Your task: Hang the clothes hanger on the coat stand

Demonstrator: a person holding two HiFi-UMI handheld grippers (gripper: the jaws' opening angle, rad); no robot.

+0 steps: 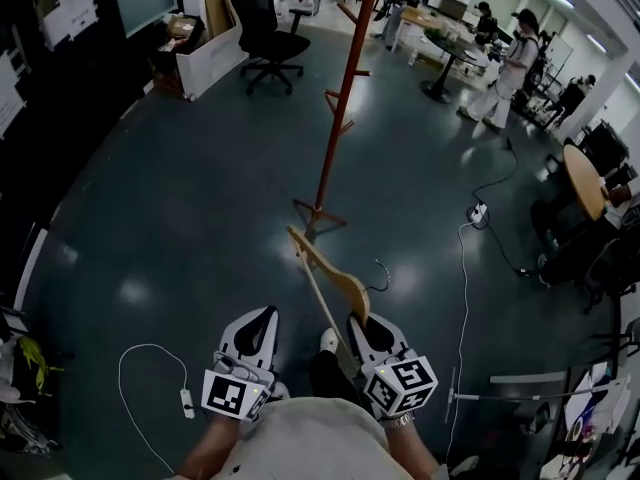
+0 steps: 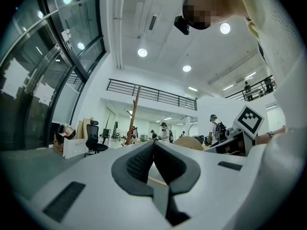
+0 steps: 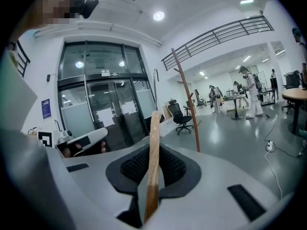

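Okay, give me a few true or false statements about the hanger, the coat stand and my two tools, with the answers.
The right tool grips the wooden hanger. True.
The wooden hanger hangs on the coat stand. False: it is in the right tool, apart from the stand.
The left tool holds a cable. False: its jaws are together on nothing.
A black office chair stands beyond the coat stand. True.

Pale wooden clothes hanger (image 1: 335, 280), clamped edge-on in the right gripper (image 1: 361, 328), slants toward 11 o'clock. Reddish-brown coat stand (image 1: 343, 98) stands upright at 12 o'clock, pegs bare.
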